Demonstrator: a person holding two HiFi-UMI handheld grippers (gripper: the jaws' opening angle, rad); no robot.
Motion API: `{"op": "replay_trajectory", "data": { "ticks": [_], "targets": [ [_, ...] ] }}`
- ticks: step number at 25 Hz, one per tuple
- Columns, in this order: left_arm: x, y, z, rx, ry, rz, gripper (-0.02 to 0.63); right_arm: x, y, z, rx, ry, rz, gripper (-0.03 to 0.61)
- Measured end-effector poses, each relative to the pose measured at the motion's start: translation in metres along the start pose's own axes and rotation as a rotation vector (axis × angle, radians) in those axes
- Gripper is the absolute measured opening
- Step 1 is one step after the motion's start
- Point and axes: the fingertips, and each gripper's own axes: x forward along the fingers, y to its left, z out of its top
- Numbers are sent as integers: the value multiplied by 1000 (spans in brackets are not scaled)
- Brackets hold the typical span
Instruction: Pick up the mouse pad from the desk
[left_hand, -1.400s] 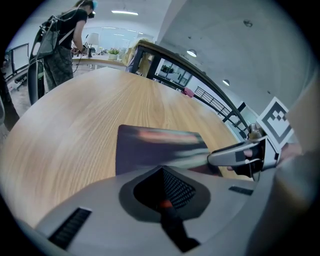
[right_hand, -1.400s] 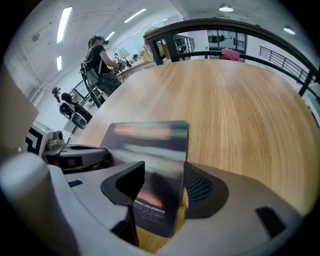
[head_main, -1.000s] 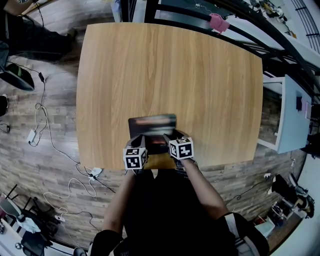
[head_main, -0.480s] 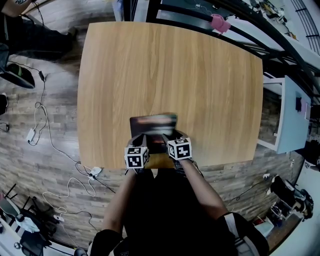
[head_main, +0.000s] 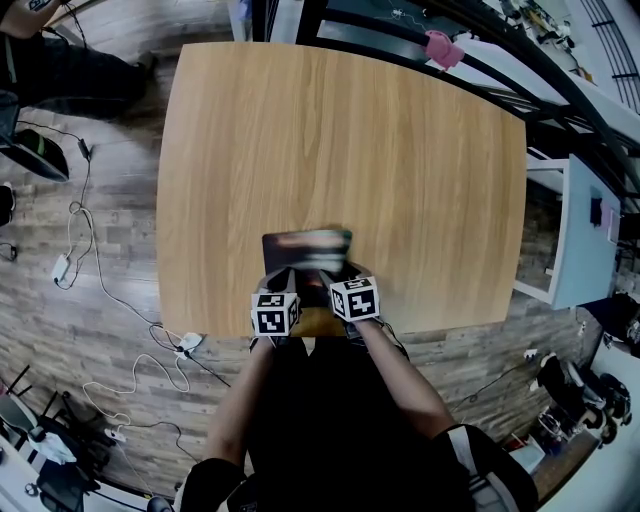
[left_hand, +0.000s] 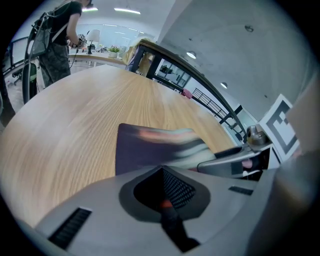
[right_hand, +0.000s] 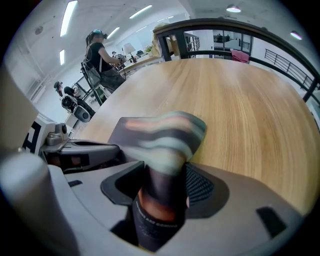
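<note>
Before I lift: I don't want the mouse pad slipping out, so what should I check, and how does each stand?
1. Right gripper shut on the mouse pad: ok, its near edge curls up between the jaws.
2. Left gripper shut on the pad: ok, a dark strip sits in its closed jaws.
3. Pad held evenly: not ok, bunched at the right gripper, flat by the left.
4. Nothing resting on the pad: ok.
5. Pad clear of the desk: not ok, its far part lies on the wood.
</note>
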Motion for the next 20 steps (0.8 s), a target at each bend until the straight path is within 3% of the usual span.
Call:
{"op": "replay_trajectory", "data": {
  "ticks": [9, 20],
  "targets": [
    [1, 0, -6, -5, 11, -9, 23, 7, 18, 1, -37, 16, 15, 235],
    [-1, -1, -3, -1, 13, -8, 23, 8, 18, 1, -79, 32, -34, 236]
  ]
}}
